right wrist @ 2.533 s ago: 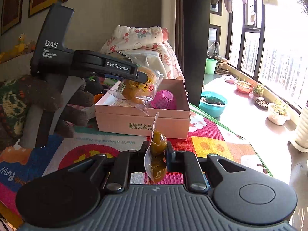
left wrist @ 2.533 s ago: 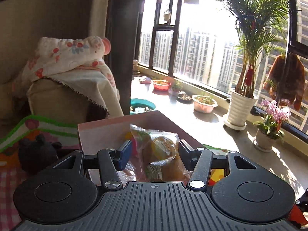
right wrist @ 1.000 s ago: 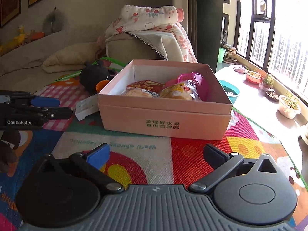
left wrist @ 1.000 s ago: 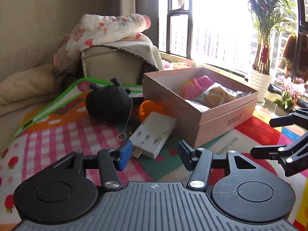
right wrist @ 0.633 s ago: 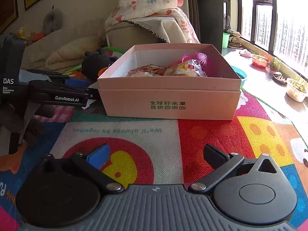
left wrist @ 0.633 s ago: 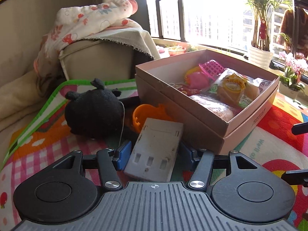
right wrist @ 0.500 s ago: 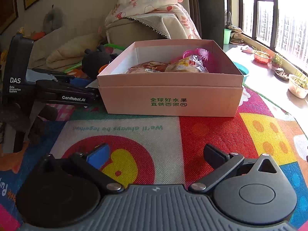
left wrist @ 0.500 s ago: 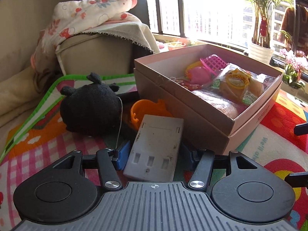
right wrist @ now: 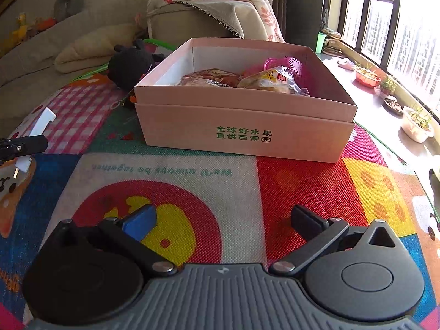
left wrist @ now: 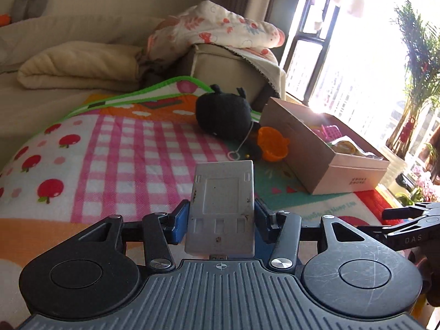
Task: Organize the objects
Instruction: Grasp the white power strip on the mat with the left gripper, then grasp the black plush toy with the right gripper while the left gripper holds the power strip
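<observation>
While clamped between the blue pads [left wrist: 179,224] of the left gripper [left wrist: 220,221], grey-white power adapter [left wrist: 221,209] held lengthwise along the fingers, lifted clear of the play mat [left wrist: 115,148], plug prongs toward the camera. Jaws closing on its two long sides, pads pressing the casing. Seen edge-on at the far left of the right wrist view as a white slab [right wrist: 38,132] tilted in the dark finger.

Beyond the adapter, on the mat: black plush toy [left wrist: 224,118] with a thin cord and ring trailing from it, orange plastic toy [left wrist: 272,144] just beside it, both lying against the side of the pink cardboard box [left wrist: 324,162]. Box open, well apart from the held adapter, up and to the right in the left wrist view. Inside, wrapped bread packets [right wrist: 269,81] and a pink plastic toy [right wrist: 288,64] at the back.

Right gripper [right wrist: 222,221] spread wide, nothing between its fingers, hovering over the red and yellow circle of the mat in front of the box.

Farther back, folded beige blanket [left wrist: 79,68], floral cloth [left wrist: 220,30] draped over a sofa arm, bright window with a potted palm [left wrist: 418,82].
</observation>
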Demonstrator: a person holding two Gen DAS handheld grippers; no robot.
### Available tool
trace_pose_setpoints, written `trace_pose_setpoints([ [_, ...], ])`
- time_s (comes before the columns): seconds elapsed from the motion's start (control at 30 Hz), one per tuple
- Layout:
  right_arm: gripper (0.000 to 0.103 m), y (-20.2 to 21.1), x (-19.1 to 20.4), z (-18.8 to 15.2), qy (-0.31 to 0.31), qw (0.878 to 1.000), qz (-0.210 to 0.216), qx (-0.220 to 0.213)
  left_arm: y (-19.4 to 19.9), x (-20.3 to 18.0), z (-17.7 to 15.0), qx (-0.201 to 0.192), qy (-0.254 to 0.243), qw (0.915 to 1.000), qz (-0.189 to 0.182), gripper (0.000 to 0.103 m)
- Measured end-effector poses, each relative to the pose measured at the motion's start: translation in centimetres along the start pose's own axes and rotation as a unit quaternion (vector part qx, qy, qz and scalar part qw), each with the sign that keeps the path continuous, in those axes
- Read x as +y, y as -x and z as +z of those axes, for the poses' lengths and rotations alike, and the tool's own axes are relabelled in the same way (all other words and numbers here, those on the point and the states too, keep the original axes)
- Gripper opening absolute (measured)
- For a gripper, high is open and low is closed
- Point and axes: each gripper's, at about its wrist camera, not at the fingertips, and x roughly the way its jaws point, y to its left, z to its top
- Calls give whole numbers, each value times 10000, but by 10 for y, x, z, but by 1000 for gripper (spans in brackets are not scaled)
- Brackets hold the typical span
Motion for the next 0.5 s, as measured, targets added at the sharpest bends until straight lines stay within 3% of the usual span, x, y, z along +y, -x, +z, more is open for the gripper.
trace_pose_setpoints([
  [0.1, 103, 3, 9, 20, 13, 9991, 195, 386, 7, 23, -4, -122, 562, 9983, -65, 54],
  [0.17, 103, 23, 25, 31, 90, 9997, 247, -1, 9, 28, -3, -234, 645, 9976, -121, 54],
  [0.3, 103, 38, 79, 79, 909, 9945, -65, -524, 11, 31, -5, -319, 719, 9967, -188, 54],
  [0.4, 103, 10, 114, 134, 1073, 9927, -212, -502, 18, 35, -8, -523, 877, 9945, -236, 54],
  [0.5, 103, -45, 149, 183, 1104, 9931, -262, -288, 19, 38, -9, -604, 1014, 9927, -237, 54],
])
